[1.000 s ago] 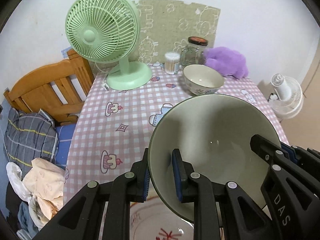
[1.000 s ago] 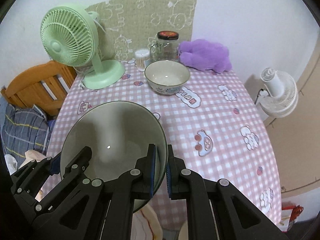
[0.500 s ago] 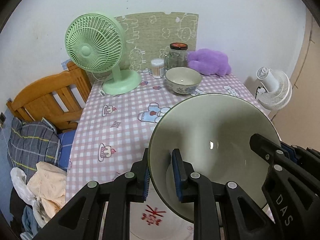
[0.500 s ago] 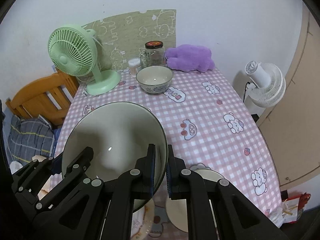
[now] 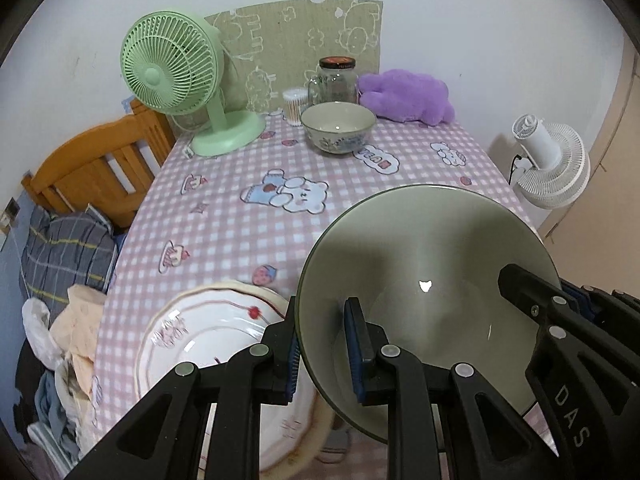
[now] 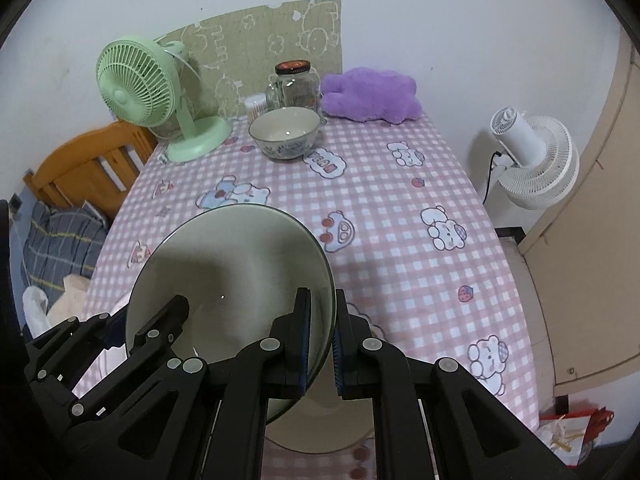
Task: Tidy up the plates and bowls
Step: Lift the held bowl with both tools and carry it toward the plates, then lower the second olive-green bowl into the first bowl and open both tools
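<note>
Both grippers hold one large grey-green bowl [image 5: 432,272] above the near end of the table. My left gripper [image 5: 322,344] is shut on its left rim. My right gripper [image 6: 320,336] is shut on its right rim; the bowl [image 6: 228,280] fills the left of the right wrist view. A white plate with a red pattern [image 5: 200,336] lies on the tablecloth below and left of the bowl. A plain pale plate [image 6: 320,424] shows under the right gripper. A small patterned bowl [image 5: 338,128] stands at the far end of the table.
A green desk fan [image 5: 180,80], a cotton-swab jar [image 5: 295,106], a glass jar [image 5: 336,80] and a purple plush toy [image 5: 404,96] stand at the table's far edge. A wooden bed frame [image 5: 96,168] with clothes is left. A white fan [image 6: 532,160] stands right.
Both grippers and the bowl have drawn back toward the near end of the table and risen. The far objects look smaller and the plates under the bowl have come into view.
</note>
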The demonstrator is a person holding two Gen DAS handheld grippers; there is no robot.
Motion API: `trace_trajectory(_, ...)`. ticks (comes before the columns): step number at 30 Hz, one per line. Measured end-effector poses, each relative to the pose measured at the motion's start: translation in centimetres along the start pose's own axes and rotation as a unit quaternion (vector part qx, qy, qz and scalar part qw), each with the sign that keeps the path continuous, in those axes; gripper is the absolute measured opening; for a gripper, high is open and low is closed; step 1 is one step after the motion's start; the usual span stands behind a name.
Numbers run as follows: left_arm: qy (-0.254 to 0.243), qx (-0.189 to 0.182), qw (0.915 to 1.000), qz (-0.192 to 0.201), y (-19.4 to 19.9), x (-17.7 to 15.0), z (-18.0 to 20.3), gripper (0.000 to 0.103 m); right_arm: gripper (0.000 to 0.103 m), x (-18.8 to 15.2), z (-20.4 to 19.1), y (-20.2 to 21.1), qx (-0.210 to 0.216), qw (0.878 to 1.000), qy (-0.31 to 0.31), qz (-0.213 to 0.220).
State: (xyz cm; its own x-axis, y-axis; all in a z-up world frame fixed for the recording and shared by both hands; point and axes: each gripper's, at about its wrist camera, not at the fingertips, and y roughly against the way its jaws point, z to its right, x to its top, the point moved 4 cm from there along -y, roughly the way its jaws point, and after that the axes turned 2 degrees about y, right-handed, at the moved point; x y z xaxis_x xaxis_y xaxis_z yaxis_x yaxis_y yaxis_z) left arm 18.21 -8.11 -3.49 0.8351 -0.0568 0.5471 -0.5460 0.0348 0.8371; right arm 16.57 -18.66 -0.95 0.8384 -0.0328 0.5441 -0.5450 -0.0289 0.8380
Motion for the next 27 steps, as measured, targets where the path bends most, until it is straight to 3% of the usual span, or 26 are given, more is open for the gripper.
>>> trace_trajectory(13, 0.054, 0.036, 0.9969, -0.043, -2.5, -3.2, 3.1, 0.018, 0.012, -1.5, 3.3, -3.0, 0.039, 0.996, 0.073, -0.046)
trace_trajectory(27, 0.09, 0.065, 0.9901, -0.086, -4.6, -5.6, 3.5, 0.019, 0.013, -3.4, 3.6, -6.1, 0.068, 0.986, 0.113, -0.1)
